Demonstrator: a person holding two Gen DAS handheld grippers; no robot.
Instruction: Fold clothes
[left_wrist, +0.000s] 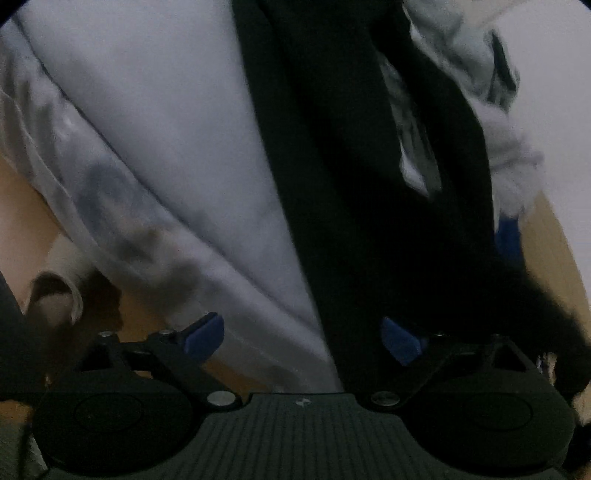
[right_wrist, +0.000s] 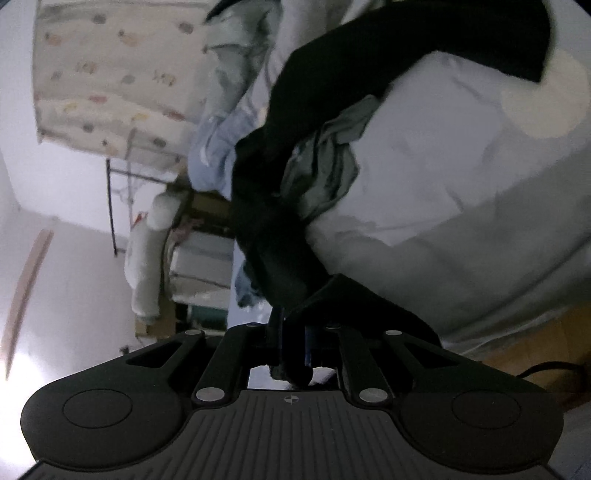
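A black garment (left_wrist: 369, 166) hangs stretched down the middle of the left wrist view, over a pale bedsheet (left_wrist: 166, 129). My left gripper (left_wrist: 303, 339) is open, its blue pads (left_wrist: 205, 336) wide apart, and the black cloth runs between them without being pinched. My right gripper (right_wrist: 291, 347) is shut on a bunched end of the same black garment (right_wrist: 280, 240), which rises away from the jaws, with a crumpled grey-green cloth (right_wrist: 328, 166) tucked against it.
The white bed (right_wrist: 461, 177) fills the right wrist view's right side. A patterned curtain (right_wrist: 110, 81), a metal rack (right_wrist: 110, 203) and stacked boxes (right_wrist: 199, 258) stand at the left. Wood floor (left_wrist: 29, 229) shows beside the sheet. More pale clothes (left_wrist: 509, 147) lie at the upper right.
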